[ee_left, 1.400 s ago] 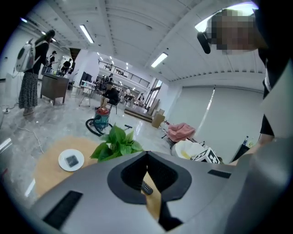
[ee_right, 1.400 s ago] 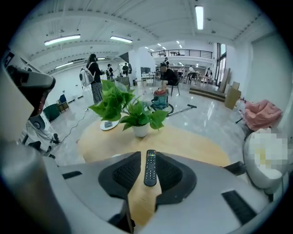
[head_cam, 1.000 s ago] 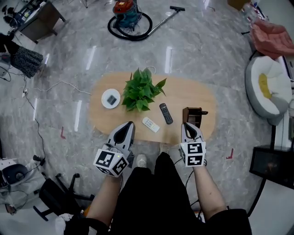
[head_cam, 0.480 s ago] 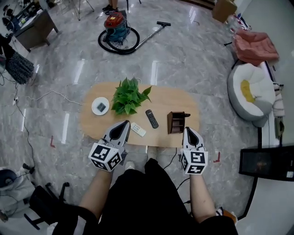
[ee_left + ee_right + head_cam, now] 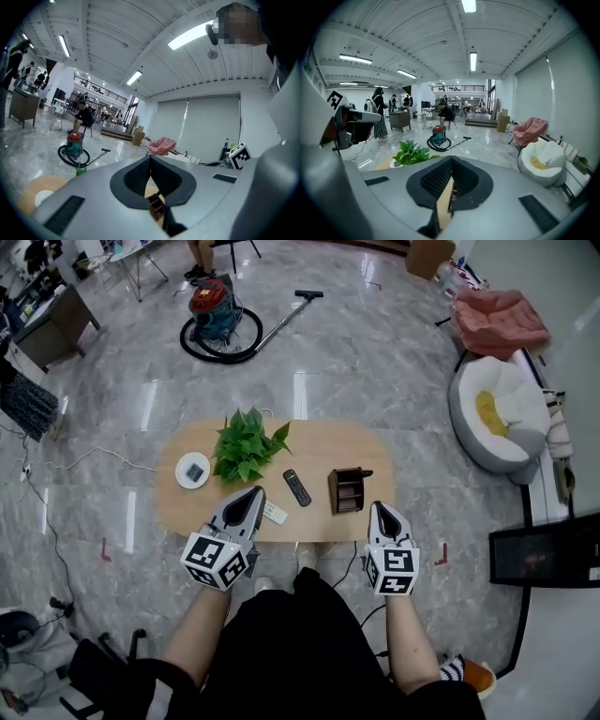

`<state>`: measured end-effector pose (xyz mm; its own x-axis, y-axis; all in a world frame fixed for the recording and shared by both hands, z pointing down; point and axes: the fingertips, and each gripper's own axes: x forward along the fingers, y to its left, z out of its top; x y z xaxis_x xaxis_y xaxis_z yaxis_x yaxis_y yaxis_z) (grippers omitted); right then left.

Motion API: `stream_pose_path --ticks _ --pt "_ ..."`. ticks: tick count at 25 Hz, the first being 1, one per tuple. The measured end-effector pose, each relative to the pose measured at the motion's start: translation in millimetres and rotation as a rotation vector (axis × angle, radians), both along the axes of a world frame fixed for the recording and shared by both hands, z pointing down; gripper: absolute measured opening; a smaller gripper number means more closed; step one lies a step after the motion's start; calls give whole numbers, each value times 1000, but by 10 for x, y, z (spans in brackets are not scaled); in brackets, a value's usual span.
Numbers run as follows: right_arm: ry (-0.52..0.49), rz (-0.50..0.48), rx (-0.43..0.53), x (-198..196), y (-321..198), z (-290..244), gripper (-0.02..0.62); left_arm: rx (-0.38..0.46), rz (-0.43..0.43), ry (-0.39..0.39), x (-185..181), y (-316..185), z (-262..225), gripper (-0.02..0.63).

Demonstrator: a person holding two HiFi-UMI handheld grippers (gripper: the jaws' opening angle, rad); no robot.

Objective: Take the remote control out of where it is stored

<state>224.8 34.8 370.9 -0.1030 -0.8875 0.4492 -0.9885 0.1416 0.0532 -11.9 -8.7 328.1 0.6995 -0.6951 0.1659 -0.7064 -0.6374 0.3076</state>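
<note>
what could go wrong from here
The white remote lies close to the near edge of the table, beside the left gripper; a careless sweep might knock it off. The right gripper, jaws shut, could bump the wooden holder if lowered.

A glossy grey marble floor (image 5: 375, 362) carries an oval wooden table (image 5: 319, 442), with a white armchair (image 5: 511, 385) nearby.

Beyond left gripper (image 5: 254, 492) and right gripper (image 5: 379, 508), one table (image 5: 375, 451), one black remote (image 5: 296, 487), one white remote (image 5: 275, 514), one plant (image 5: 246, 448), one plate (image 5: 181, 466), one wooden holder (image 5: 347, 490)
</note>
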Motion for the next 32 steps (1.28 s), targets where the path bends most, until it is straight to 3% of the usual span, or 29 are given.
stream_pose_path --ticks 12,15,21,28,32 --pt "13 -41 -125 201 -74 396 11 -71 25 -44 277 -71 316 6" --pt "11 -66 -189 237 -150 559 89 -79 35 -85 361 -123 419 6" --pt "16 -86 -283 416 -356 950 161 -110 51 -156 572 -244 688 6" --pt "238 -280 -380 513 -725 1500 172 -193 34 -173 668 -384 1018 6" --pt "461 -476 -400 565 -903 1784 172 -222 35 -196 712 -441 1148 6"
